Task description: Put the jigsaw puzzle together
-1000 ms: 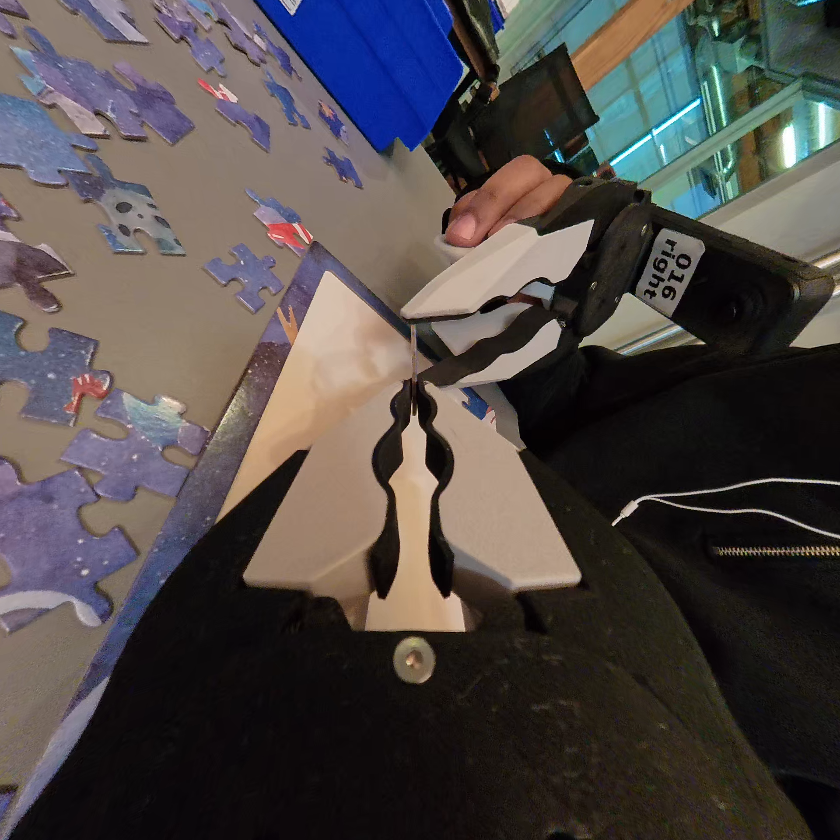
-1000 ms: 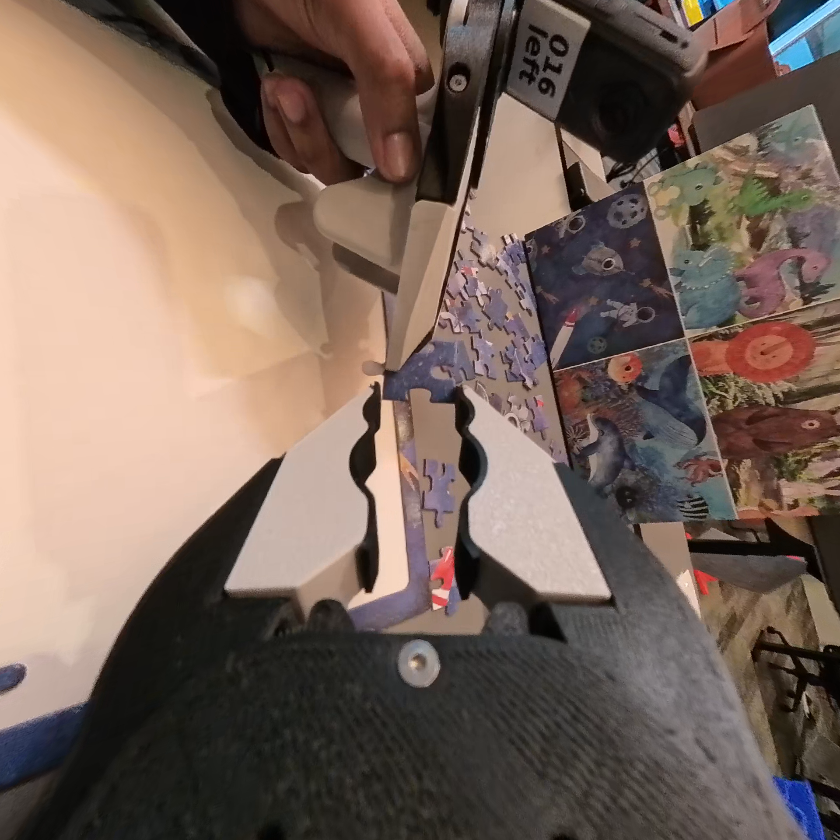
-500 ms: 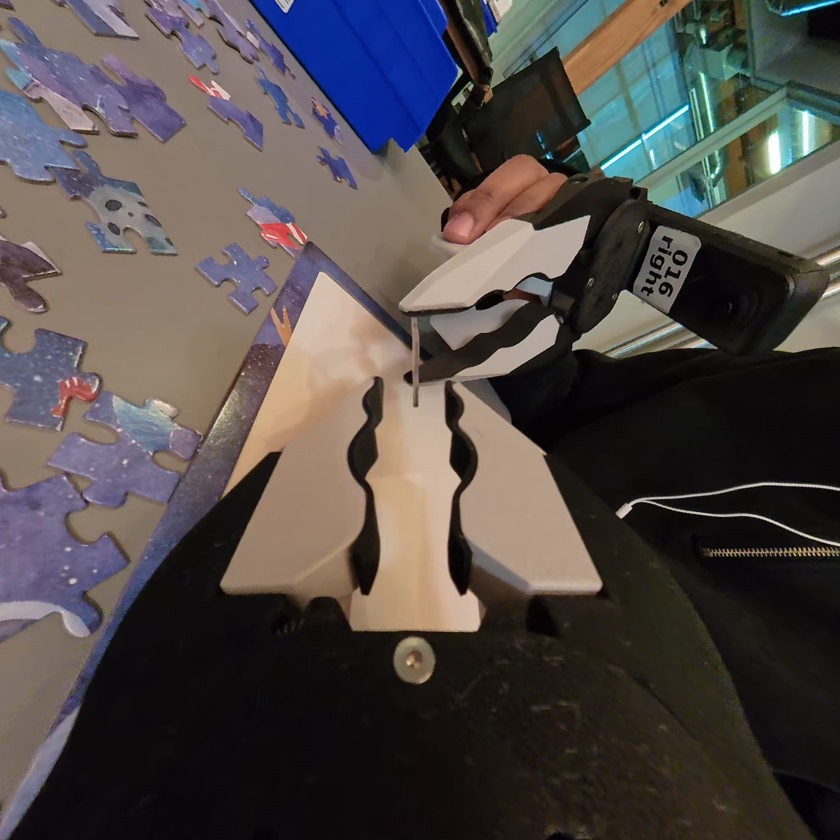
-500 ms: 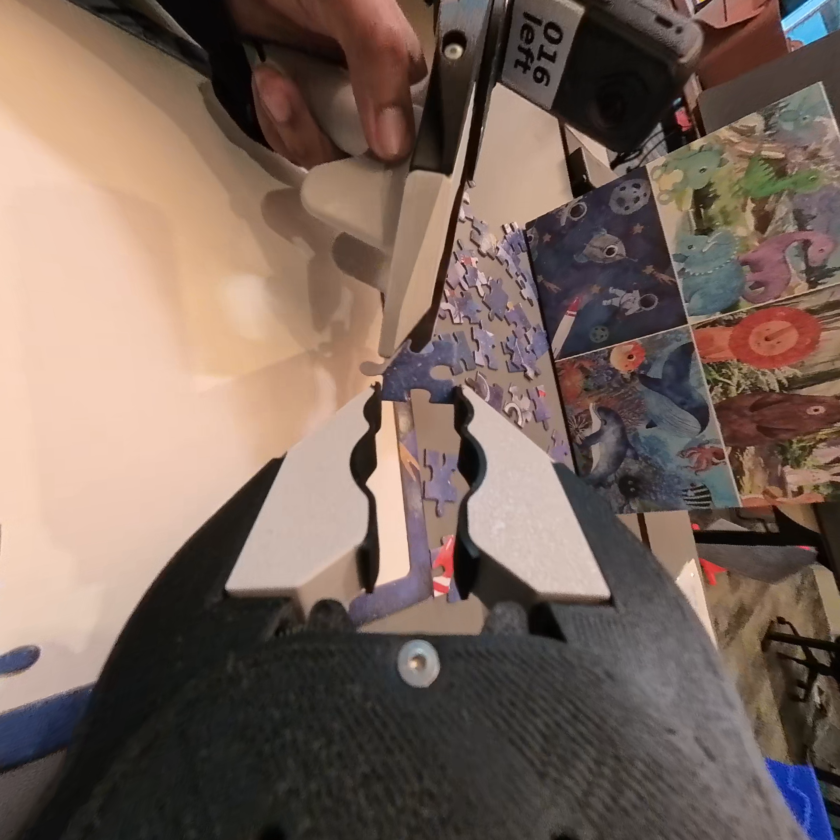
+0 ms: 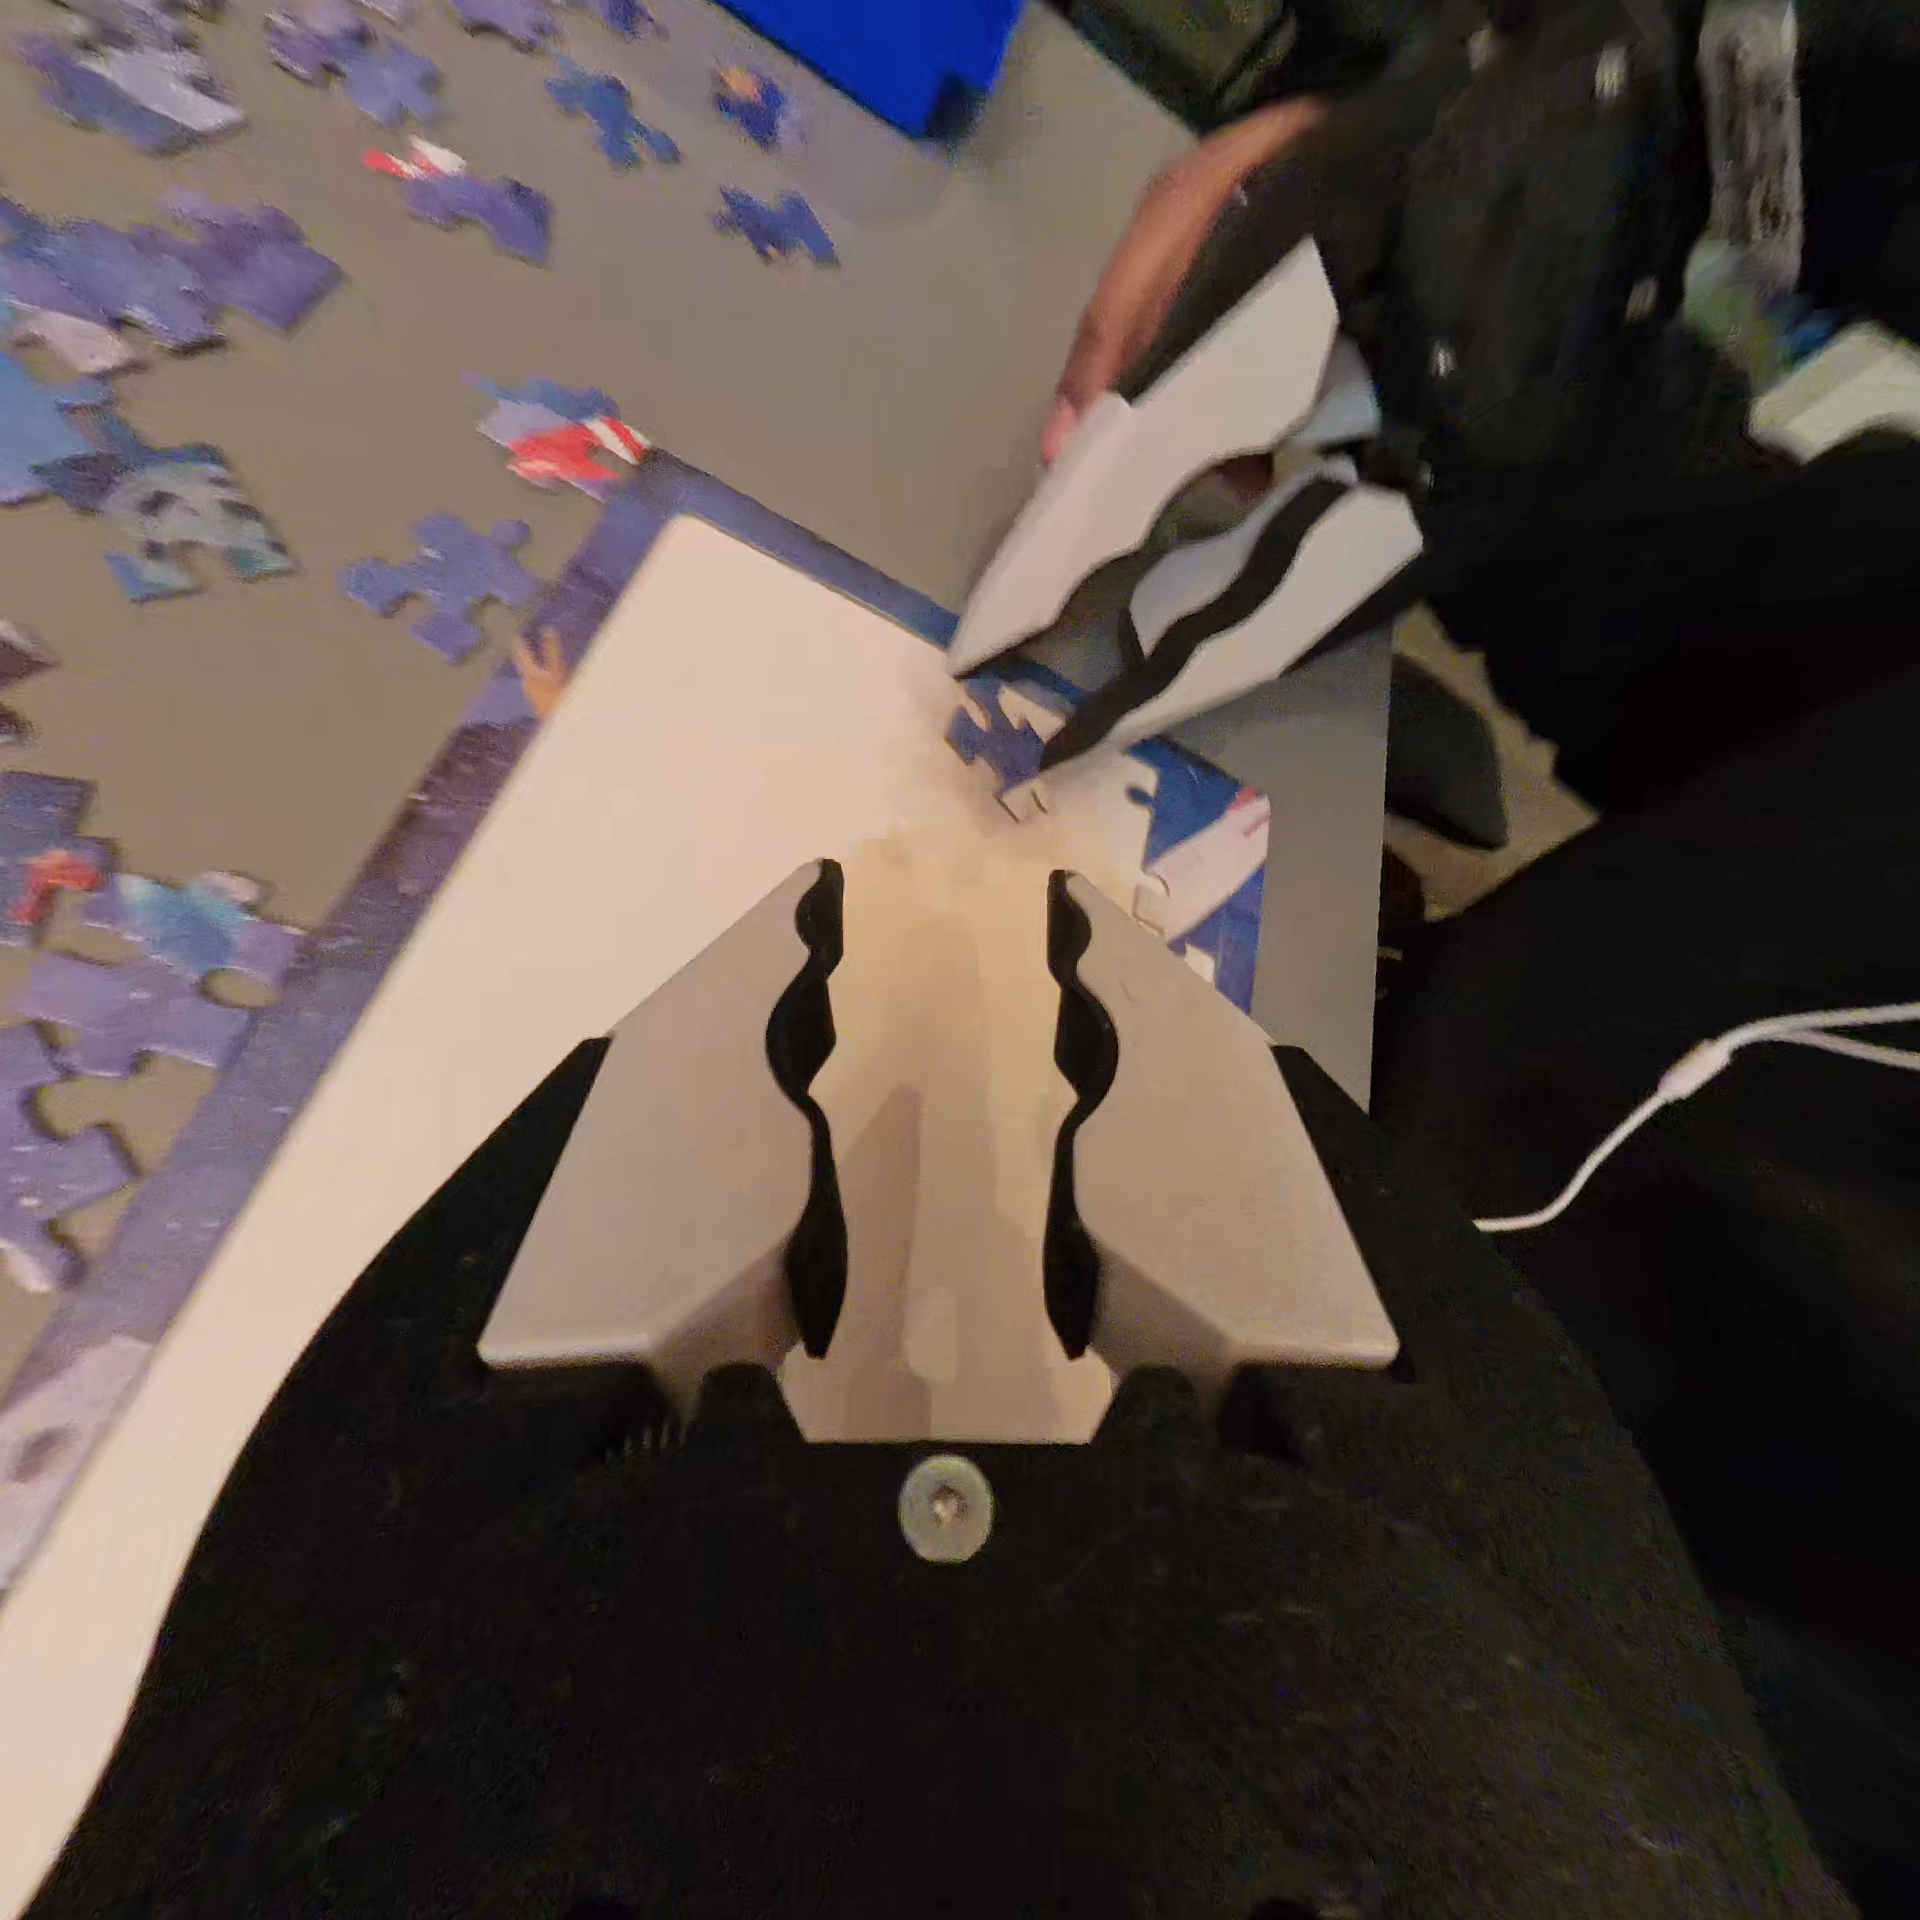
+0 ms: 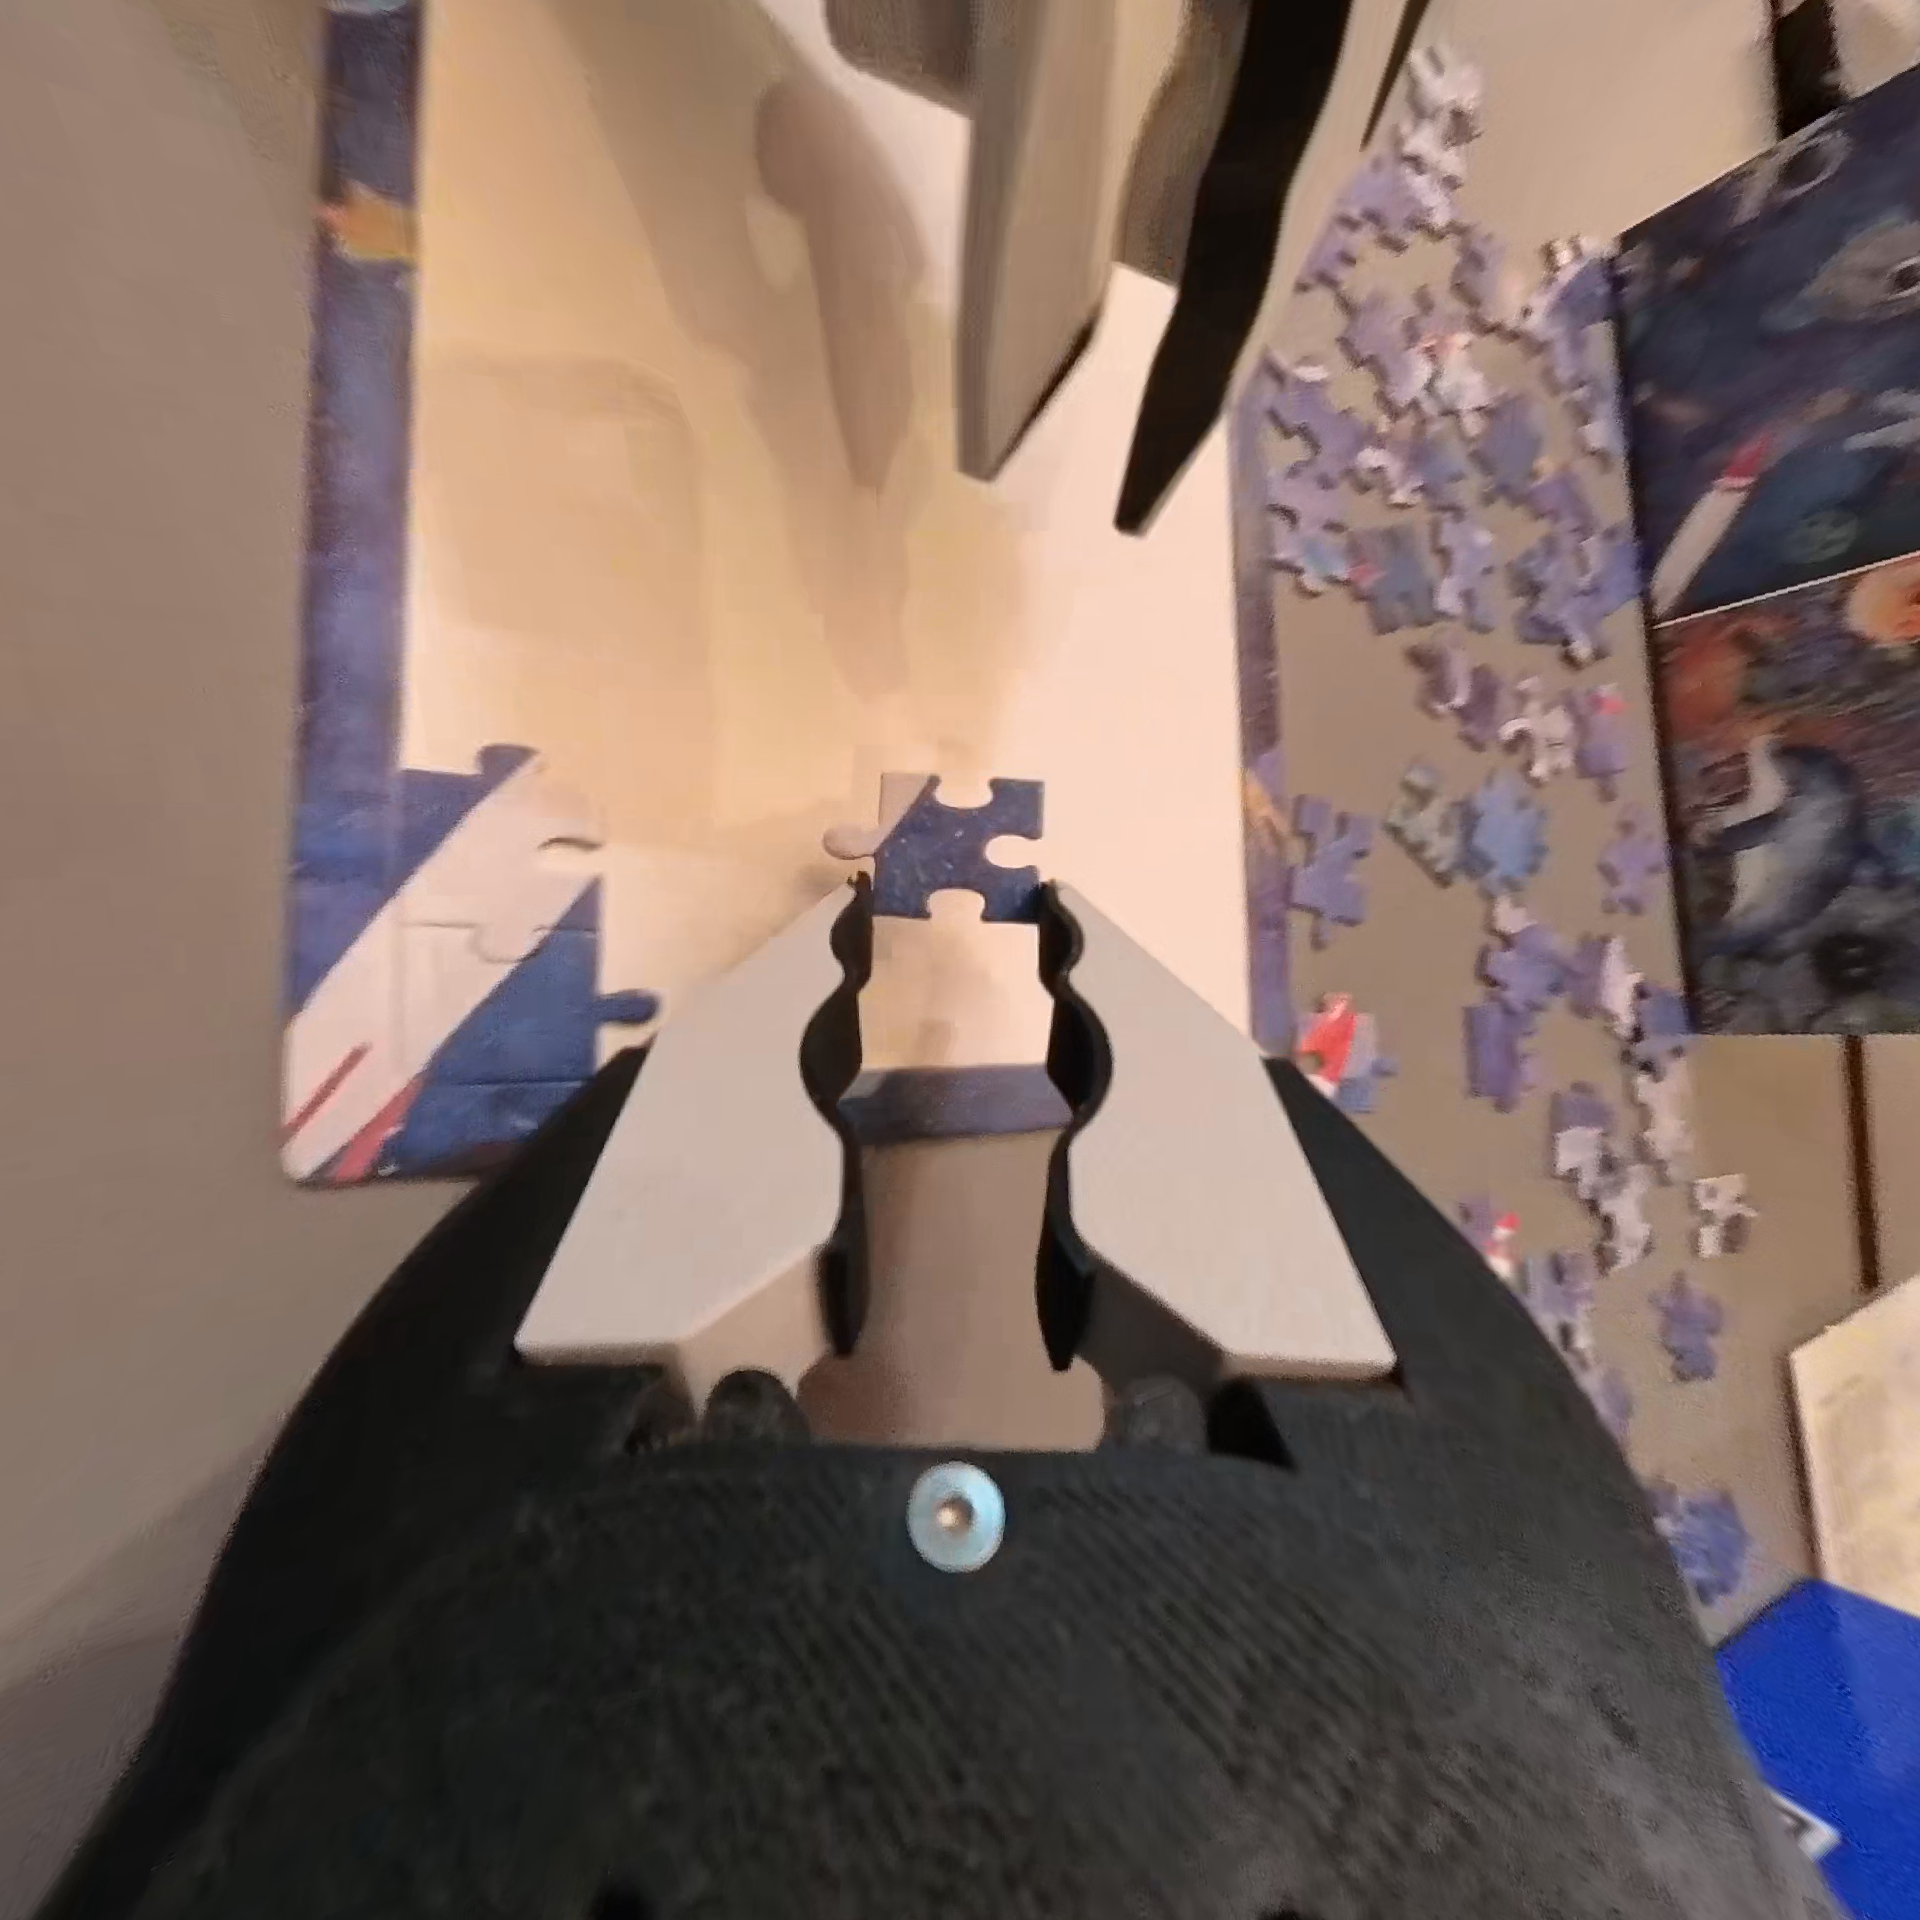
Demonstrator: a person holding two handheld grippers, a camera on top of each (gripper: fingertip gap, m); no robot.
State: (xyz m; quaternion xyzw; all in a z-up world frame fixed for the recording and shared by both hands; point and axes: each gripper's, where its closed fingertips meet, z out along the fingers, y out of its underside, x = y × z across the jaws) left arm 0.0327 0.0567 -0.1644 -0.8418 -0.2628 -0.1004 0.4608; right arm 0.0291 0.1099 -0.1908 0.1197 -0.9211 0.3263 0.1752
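Note:
The puzzle board [image 5: 727, 727] has a cream inside and a blue frame; it also shows in the right wrist view [image 6: 623, 520]. A few joined pieces [image 6: 436, 935] fill one corner, also seen in the left wrist view [image 5: 1195, 831]. My right gripper [image 6: 948, 889] is shut on a dark blue puzzle piece [image 6: 956, 852], held by its edges between the fingertips, low over the board. From the left wrist view this gripper [image 5: 1003, 717] and piece [image 5: 992, 743] sit just ahead. My left gripper [image 5: 943, 873] is open and empty over the board, and hangs at the top of the right wrist view [image 6: 1070, 488].
Several loose blue pieces [image 5: 447, 582] lie on the grey table beside the board, also in the right wrist view [image 6: 1455, 520]. A picture sheet [image 6: 1787, 520] lies beyond them. A blue bin [image 5: 883, 42] stands at the table's far side. A person in black sits close. One gripper's finger ends stand about 7 cm off the other's.
My left gripper has opened, let go of the piece and drawn back. My right gripper has kept the piece and turned it flat over the board, near the joined corner.

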